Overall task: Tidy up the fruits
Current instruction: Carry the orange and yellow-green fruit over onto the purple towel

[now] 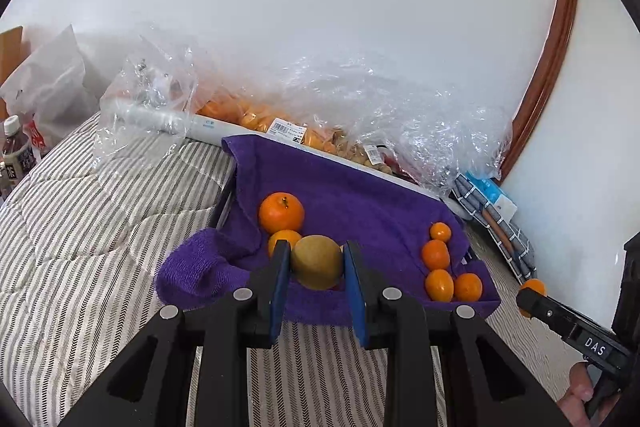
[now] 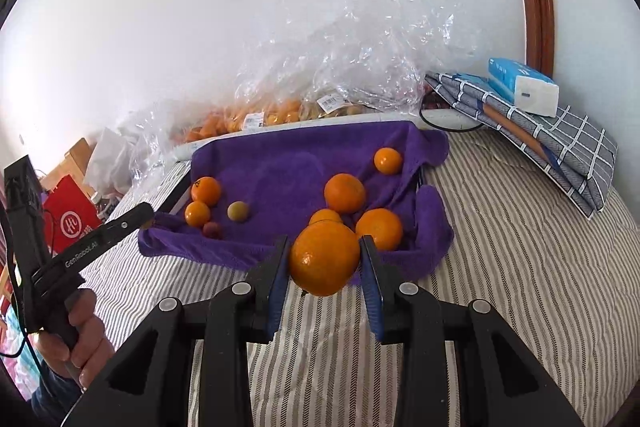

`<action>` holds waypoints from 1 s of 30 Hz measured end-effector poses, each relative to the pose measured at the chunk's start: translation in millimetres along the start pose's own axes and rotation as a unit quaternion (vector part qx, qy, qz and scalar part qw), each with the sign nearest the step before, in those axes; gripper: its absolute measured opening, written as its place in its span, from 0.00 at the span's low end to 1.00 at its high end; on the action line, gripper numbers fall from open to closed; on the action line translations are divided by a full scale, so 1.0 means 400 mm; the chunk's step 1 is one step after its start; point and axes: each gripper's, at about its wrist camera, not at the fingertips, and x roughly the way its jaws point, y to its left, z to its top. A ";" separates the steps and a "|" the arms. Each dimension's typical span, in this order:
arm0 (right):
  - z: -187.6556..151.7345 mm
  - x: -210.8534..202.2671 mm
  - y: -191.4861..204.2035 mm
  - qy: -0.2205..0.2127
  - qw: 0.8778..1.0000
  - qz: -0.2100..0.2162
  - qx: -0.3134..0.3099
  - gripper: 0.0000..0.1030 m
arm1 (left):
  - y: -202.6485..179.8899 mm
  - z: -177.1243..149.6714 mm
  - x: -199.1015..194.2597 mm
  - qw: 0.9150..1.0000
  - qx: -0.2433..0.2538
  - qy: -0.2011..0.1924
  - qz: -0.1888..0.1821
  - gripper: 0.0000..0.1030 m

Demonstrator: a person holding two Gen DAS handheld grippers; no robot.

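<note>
The left gripper clamps a yellow-green fruit over the purple towel; the right gripper clamps one orange, tilted downward above the bed. Six more oranges lie on the towel.

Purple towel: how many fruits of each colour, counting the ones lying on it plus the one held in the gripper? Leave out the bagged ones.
Orange fruits: 7 (6 on the purple towel, 1 held orange in the right gripper)
Yellow-green fruit: 1
Reddish fruit: 1
Total: 9
</note>
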 end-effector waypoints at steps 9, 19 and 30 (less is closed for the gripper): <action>0.055 0.029 -0.037 0.004 1.000 -0.028 0.013 0.33 | 0.058 0.062 -0.006 1.000 -0.013 0.004 0.016 0.25; 0.122 0.101 -0.048 -0.005 0.999 -0.043 0.001 0.33 | 0.012 0.135 0.075 0.999 0.012 0.030 -0.007 0.25; 0.116 0.242 -0.076 0.033 0.998 -0.047 -0.004 0.33 | -0.022 0.081 0.219 0.997 0.029 0.073 0.018 0.25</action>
